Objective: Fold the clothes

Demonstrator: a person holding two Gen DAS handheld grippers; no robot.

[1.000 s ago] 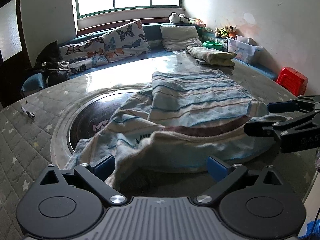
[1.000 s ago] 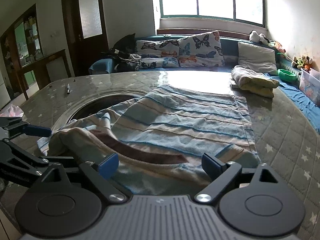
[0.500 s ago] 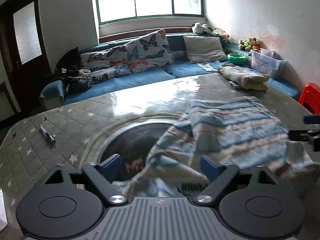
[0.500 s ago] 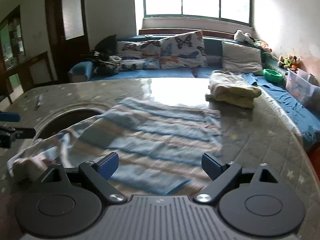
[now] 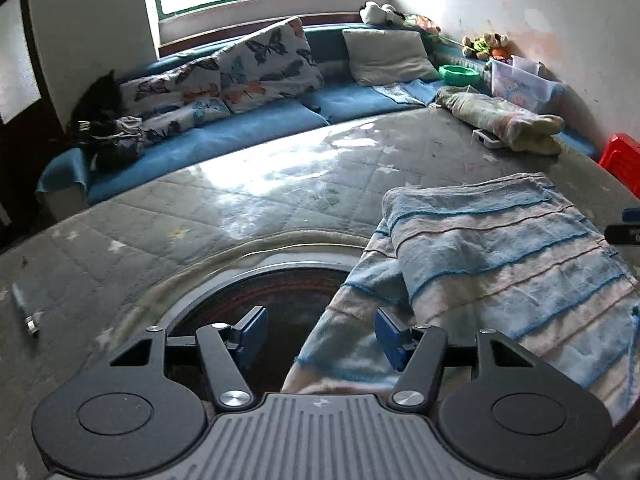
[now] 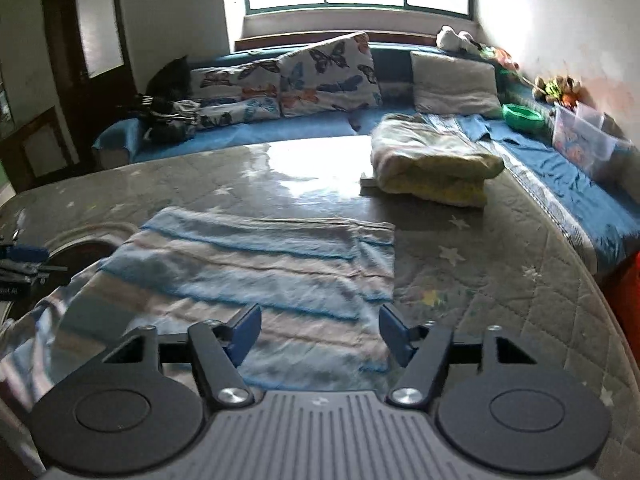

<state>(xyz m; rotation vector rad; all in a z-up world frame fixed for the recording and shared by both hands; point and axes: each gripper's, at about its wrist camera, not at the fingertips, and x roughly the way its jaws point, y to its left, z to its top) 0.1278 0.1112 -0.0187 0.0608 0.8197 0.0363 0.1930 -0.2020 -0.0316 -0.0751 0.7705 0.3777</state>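
Left wrist view: the left gripper (image 5: 318,332) is being held with jaws spread and empty above the near edge of the tabletop (image 5: 248,196), where the striped garment (image 5: 492,264) is lying doubled over, one layer folded back. A pen (image 5: 25,310) is lying well apart.

Right wrist view: the right gripper (image 6: 320,330) is being held likewise spread over the garment's near hem; another folded bundle (image 6: 432,168) is resting at the far edge, out of the way.
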